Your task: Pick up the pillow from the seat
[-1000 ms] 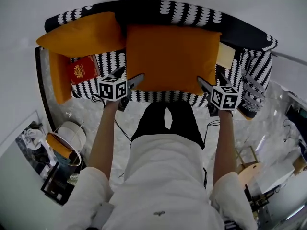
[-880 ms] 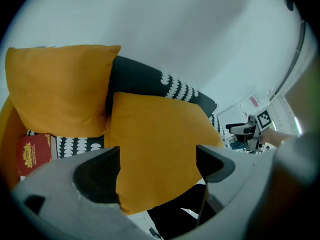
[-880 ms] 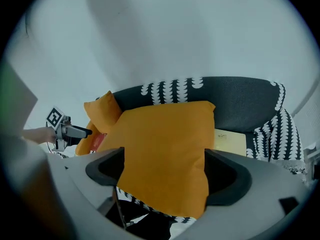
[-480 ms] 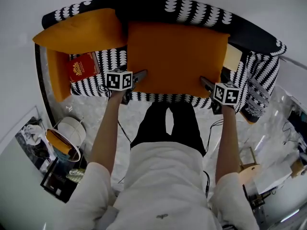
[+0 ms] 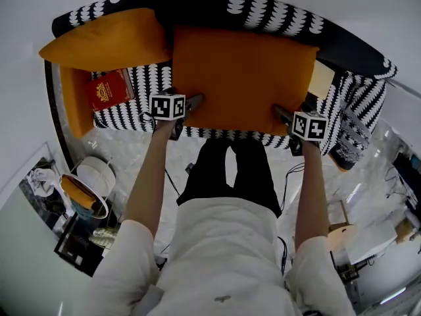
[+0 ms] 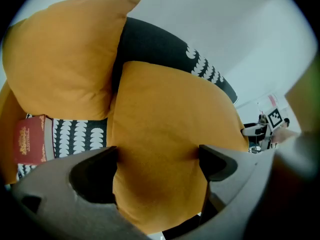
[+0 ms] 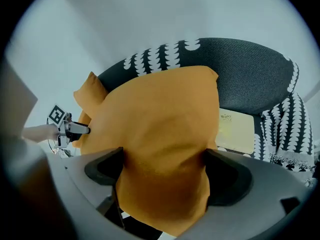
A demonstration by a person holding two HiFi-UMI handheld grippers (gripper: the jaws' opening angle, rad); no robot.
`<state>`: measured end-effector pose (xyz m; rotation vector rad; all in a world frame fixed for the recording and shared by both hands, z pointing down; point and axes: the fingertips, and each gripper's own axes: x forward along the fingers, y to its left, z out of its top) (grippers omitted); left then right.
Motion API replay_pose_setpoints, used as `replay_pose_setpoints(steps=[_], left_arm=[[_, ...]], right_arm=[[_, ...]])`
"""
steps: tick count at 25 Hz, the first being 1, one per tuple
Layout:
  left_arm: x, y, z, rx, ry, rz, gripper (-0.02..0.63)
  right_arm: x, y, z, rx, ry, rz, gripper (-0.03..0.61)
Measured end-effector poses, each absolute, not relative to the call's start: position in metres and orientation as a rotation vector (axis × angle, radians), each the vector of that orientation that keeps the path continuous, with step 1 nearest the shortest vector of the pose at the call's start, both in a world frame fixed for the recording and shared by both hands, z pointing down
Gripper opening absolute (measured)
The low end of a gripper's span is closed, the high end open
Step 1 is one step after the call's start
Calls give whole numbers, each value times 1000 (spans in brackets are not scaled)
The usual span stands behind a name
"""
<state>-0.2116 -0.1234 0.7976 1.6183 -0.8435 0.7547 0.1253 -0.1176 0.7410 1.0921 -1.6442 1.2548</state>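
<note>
A big orange pillow [image 5: 243,78] leans against the back of the black-and-white patterned sofa [image 5: 263,5]. My left gripper [image 5: 191,104] is at the pillow's lower left corner and my right gripper [image 5: 283,114] at its lower right corner. In the left gripper view the pillow [image 6: 165,134] fills the gap of the left gripper [image 6: 157,156], whose jaws are opening and stand wide. In the right gripper view the pillow's [image 7: 160,134] corner likewise lies between the wide jaws of the right gripper [image 7: 162,161]. I see no clear pinch from either pair of pads.
A second orange pillow [image 5: 105,41] rests at the sofa's left end, with a red book [image 5: 108,92] on the seat below it. A pale yellow flat thing [image 5: 320,78] lies on the seat at the right. A round white stool [image 5: 99,173] and clutter stand on the floor at left.
Both grippers have moved forward from the pillow's front corners onto its edge, so the corners now sit between their jaws. The view has shifted closer to the sofa.
</note>
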Motion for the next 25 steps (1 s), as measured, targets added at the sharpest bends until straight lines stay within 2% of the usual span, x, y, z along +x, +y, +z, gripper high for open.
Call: replay_pose_setpoints(steps=[15,21,23,25], left_arm=[[-215,-123,785,1578,-826,769,508],[-212,-123,780,1588,-816,769,449],[-212,-124,776,1587,-820,765,407],[-213,-126,773,1583,-830,757,371]], right_arm=[[123,-112,752,1004,-1660,1341,454],[122,-110,751,1006,-1646,1333,453],[122,-111,750,1012,-1645,1328,448],[120,-113,747,1019,-1658,1320,415]])
